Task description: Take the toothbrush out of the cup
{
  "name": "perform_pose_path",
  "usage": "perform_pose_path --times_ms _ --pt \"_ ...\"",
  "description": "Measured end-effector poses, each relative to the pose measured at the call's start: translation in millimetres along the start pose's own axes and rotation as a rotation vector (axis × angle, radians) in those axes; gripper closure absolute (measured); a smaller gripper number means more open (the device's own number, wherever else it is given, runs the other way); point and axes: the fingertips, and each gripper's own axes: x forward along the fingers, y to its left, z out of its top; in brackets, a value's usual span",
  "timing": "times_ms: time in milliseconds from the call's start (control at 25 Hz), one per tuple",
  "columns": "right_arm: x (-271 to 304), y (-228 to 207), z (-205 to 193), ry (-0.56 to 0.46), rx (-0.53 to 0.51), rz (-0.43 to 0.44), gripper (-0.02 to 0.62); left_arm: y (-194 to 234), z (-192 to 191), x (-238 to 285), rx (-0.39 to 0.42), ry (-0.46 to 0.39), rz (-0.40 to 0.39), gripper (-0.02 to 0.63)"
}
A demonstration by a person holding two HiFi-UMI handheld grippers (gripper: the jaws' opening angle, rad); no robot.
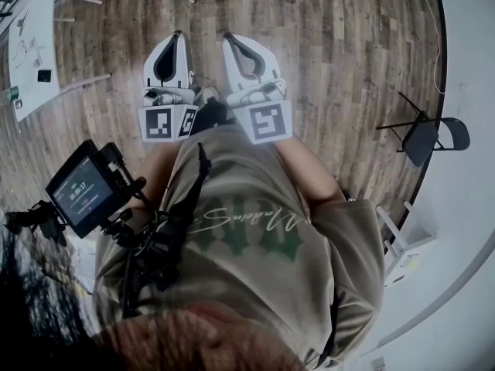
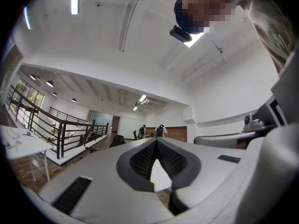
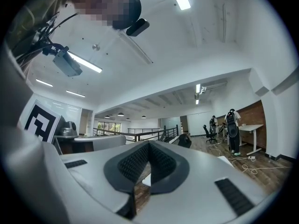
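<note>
No cup or toothbrush shows in any view. In the head view both grippers are held side by side in front of the person's chest, pointing away over a wooden floor. My left gripper (image 1: pixel 176 35) has its jaws together at the tips with nothing between them, and its own view shows the same (image 2: pixel 156 141). My right gripper (image 1: pixel 229 37) is likewise shut and empty, with its black pads meeting at the tip (image 3: pixel 148 143). Each gripper's marker cube faces the head camera.
A white table (image 1: pixel 31 45) stands at the upper left and a black folding chair (image 1: pixel 421 134) at the right. A small screen device (image 1: pixel 81 190) hangs at the person's left side. A black railing (image 2: pixel 56 125) and distant standing people (image 3: pixel 231 129) show ahead.
</note>
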Motion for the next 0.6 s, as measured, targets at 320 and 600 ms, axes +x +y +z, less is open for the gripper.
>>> perform_pose_path --times_ms 320,600 --pt "9 2 5 -0.027 -0.022 0.024 0.611 5 5 6 0.02 -0.02 0.01 0.615" --pt "12 5 8 -0.041 -0.024 0.02 0.611 10 2 4 0.035 -0.006 0.013 0.615"
